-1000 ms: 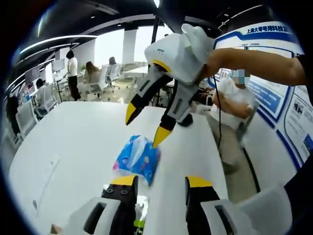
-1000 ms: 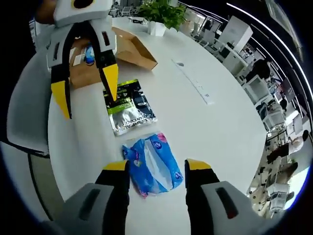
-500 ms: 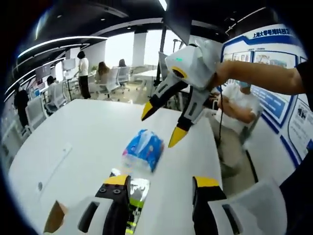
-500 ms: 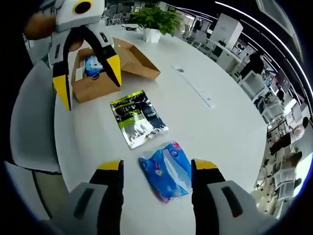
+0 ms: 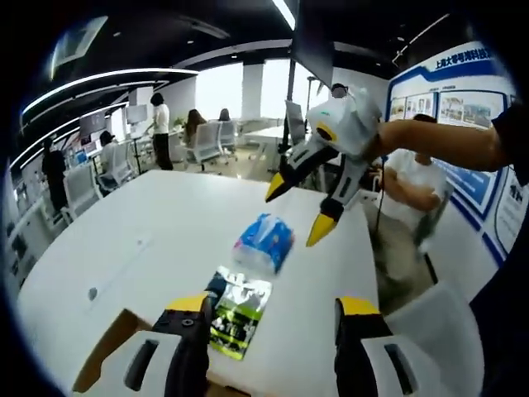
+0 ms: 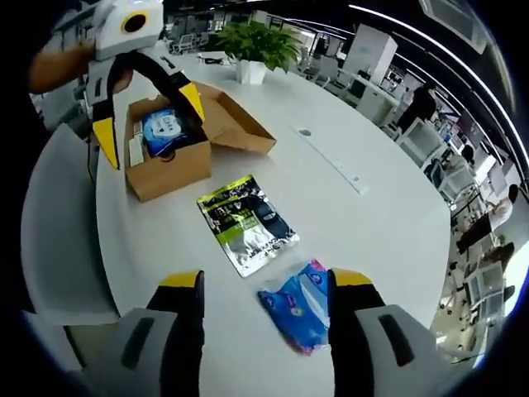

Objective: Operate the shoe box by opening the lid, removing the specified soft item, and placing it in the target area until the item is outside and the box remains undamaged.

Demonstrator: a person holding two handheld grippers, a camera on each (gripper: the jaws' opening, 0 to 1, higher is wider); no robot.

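Box (image 6: 169, 153) open on the tabletop (image 6: 364, 223); blue pack (image 6: 299, 304) and foil pouch (image 6: 246, 222) lie outside; another item inside; both claws released, left (image 6: 145, 91), right (image 6: 263, 285); removal looks done.

From my seat, the shoe box (image 6: 169, 157) reads as plain brown cardboard, matt and unprinted, with raw-looking flaps. The silver pouch (image 6: 246, 223) beside it is glossy foil with a green and black printed face, and it catches the ceiling light in the left gripper view too (image 5: 237, 309). The blue tissue pack (image 6: 299, 304) is soft, crinkled plastic film with a slight sheen. The desk (image 6: 364, 223) is a smooth white laminate, faintly reflective. My right gripper (image 6: 264, 281) and left gripper (image 5: 270, 308) have matt grey plastic shells with black jaws tipped in yellow.
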